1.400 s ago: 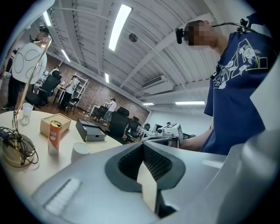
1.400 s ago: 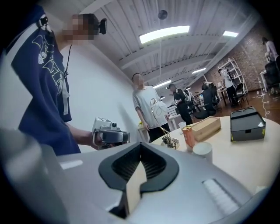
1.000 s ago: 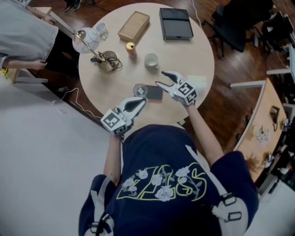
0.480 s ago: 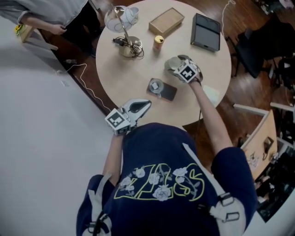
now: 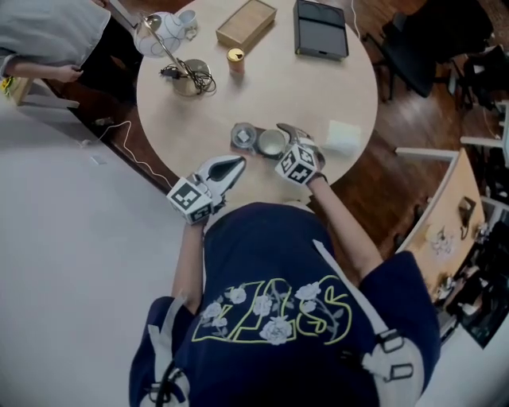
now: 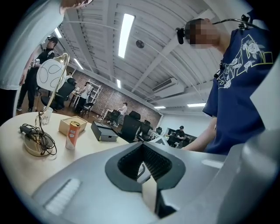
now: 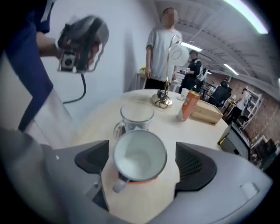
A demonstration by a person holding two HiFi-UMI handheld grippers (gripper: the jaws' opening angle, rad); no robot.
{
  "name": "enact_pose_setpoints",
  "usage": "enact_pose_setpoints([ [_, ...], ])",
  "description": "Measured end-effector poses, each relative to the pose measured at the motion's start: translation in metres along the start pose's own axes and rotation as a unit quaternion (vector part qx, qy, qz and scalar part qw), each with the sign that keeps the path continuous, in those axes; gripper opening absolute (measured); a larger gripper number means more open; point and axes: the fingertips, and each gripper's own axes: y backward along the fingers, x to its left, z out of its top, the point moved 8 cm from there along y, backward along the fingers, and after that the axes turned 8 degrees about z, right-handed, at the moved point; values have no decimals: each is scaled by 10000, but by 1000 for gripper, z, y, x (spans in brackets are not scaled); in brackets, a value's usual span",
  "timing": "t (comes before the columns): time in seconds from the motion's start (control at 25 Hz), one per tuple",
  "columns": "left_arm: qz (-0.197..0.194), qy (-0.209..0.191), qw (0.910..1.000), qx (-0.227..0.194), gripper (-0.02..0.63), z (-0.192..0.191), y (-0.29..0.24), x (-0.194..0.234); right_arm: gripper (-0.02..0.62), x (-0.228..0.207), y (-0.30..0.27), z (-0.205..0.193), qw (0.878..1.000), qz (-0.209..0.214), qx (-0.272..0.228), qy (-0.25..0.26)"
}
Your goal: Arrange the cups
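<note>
A white mug (image 7: 140,155) stands on an orange-edged coaster, right beside a clear glass cup (image 7: 136,116). My right gripper (image 7: 142,162) straddles the mug from above. Its jaws are opening, and a gap shows between the mug and each pad. From the head view the mug (image 5: 271,143) and glass cup (image 5: 242,137) sit side by side near the round table's front edge, with the right gripper (image 5: 278,143) over the mug. My left gripper (image 5: 236,164) hovers level at the front edge, shut and empty, left of the cups.
On the far side of the table (image 5: 318,87) are a desk lamp with coiled cable (image 5: 187,78), a small can (image 5: 235,57), a wooden box (image 5: 246,24) and a black case (image 5: 320,29). A white napkin (image 5: 343,137) lies right. A person (image 5: 48,36) stands at the far left.
The right gripper brought the white mug from mid-table down to the front, beside the glass cup, and its jaws spread apart. The left gripper barely moved.
</note>
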Motion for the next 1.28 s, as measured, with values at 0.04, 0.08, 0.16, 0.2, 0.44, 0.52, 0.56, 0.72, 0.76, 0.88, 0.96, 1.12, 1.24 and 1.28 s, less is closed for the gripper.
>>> enact_pose_setpoints([
  [0.04,-23,1,10000,23,3,-2,0,0,465,6,17,2,9980,51,-585,-223],
  [0.08,-40,3,10000,50,3,-3,0,0,459,14,38,5,9905,164,-1274,-494],
  [0.16,-71,-1,9999,81,3,-2,-1,1,156,30,83,17,9565,527,-2650,-1096],
  [0.2,-82,-11,9999,77,3,1,-1,2,5,34,102,26,9345,757,-3190,-1390],
  [0.44,-220,-116,9997,72,3,22,-10,4,5,7,141,73,8652,1540,-4251,-2168],
  [0.52,-255,-209,9993,169,3,30,-14,0,5,1,142,83,8690,1519,-4206,-2119],
  [0.56,-273,-246,9991,200,3,33,-15,-1,5,0,142,86,8728,1513,-4143,-2092],
  [0.72,-318,-219,9991,202,3,33,-15,1,5,2,144,86,8802,1469,-3993,-2103],
  [0.76,-315,-211,9991,207,3,33,-14,2,5,1,144,84,8809,1426,-3974,-2140],
  [0.88,-312,-193,9991,211,3,30,-13,4,5,-2,142,72,8758,1356,-4029,-2287],
  [0.96,-304,-190,9991,225,3,29,-13,5,5,-5,143,69,8772,1245,-4025,-2301],
  [1.12,-291,-153,9991,251,3,26,-14,3,5,-5,141,65,8810,1202,-3965,-2283],
  [1.24,-322,-141,9990,273,3,24,-16,2,5,-3,141,67,8876,1181,-3843,-2250],
  [1.28,-337,-145,9990,272,3,24,-17,2,5,-3,141,68,8890,1175,-3821,-2235],
])
